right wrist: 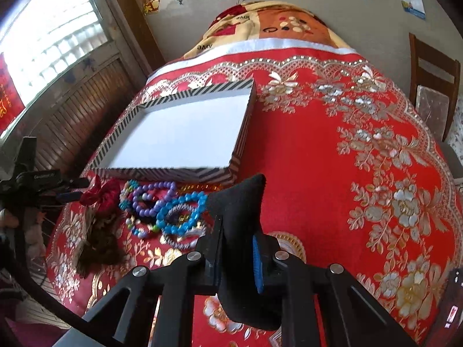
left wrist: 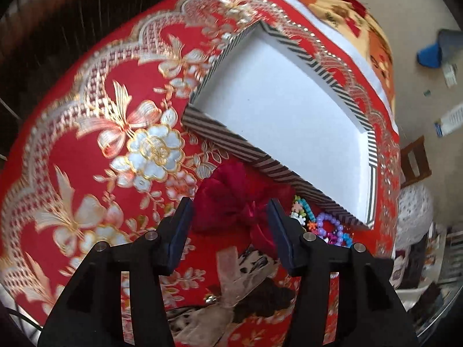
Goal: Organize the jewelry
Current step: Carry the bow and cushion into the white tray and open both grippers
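A: How far along is the sorting?

B: Barely begun, I'd judge. The striped box (right wrist: pixel 179 133) is sitting open on the red tablecloth (right wrist: pixel 332 173) and its white floor is showing nothing inside.

A: Where is the jewelry lying?

B: All of it is lying just in front of the box's near wall. The purple bead bracelet (right wrist: pixel 153 195) and the blue bead bracelet (right wrist: pixel 182 214) are tangling together there with some smaller multicoloured pieces, and a dark red fabric flower (right wrist: pixel 101 193) is sitting at the left end of that pile, near the box's near-left corner.

A: What are the tools doing?

B: The right gripper (right wrist: pixel 235 256) is clamping a black cloth pouch (right wrist: pixel 243 211), which is hanging clear of the cloth, in front of the box's near-right corner. The left gripper (left wrist: pixel 230 231) is standing half apart with the red flower between its fingers; the pads aren't visibly pressing on it, so I'm reading it as unheld.

A: So what is left?

B: Nearly everything, it seems: every bracelet and the flower are still waiting outside the box, and the pouch isn't placed either
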Tool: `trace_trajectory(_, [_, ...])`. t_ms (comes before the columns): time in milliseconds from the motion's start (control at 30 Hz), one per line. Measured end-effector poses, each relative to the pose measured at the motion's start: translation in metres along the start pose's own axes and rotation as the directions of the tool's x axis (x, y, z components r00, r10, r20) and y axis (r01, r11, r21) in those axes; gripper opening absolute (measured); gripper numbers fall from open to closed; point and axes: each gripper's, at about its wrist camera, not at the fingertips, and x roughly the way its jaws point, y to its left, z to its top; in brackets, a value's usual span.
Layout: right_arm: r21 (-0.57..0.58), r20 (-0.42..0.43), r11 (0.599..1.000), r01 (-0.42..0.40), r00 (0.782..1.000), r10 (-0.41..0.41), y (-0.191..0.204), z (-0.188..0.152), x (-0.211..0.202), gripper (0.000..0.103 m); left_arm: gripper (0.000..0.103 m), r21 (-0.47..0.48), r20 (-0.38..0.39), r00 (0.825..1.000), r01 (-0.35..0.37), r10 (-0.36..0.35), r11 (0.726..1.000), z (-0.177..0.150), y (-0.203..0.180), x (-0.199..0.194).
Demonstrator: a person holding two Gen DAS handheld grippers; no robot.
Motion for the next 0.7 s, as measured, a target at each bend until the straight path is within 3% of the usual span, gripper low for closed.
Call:
trace_trajectory(167, [0.000, 0.003, 1.000, -0.001, 1.000, 0.001, 0.002, -0.007, -0.011, 0.016, 0.053, -0.017, -0.005, 1.000, -0.012, 0.012, 1.000, 0.003, -0.015, 0.019])
trace_trajectory(333, [0.015, 0.013, 1.000, -0.005, 1.000, 0.005, -0.001, -0.011, -0.022, 0.016, 0.052, 0.100, -0.003, 0.995, -0.103, 0.104, 0.990, -0.005, -0.032, 0.031])
trace_trajectory(467, [0.030, 0.025, 0.999, -0.022, 0.999, 0.022, 0.000, -0.013, -0.025, 0.016, 0.017, 0.216, -0.010, 0.995, -0.097, 0.102, 0.971, -0.012, -0.042, 0.032])
trace_trajectory(567, [0.019, 0.027, 0.999, -0.039, 0.999, 0.039, 0.006, -0.010, -0.023, 0.016, 0.008, 0.243, -0.016, 0.995, -0.090, 0.097, 0.966, -0.012, -0.040, 0.023])
trace_trajectory(700, [-0.017, 0.043, 0.997, -0.073, 0.996, 0.074, 0.020, 0.001, -0.023, 0.016, 0.008, 0.221, -0.006, 0.998, -0.058, 0.061, 0.974, -0.006, -0.035, 0.003])
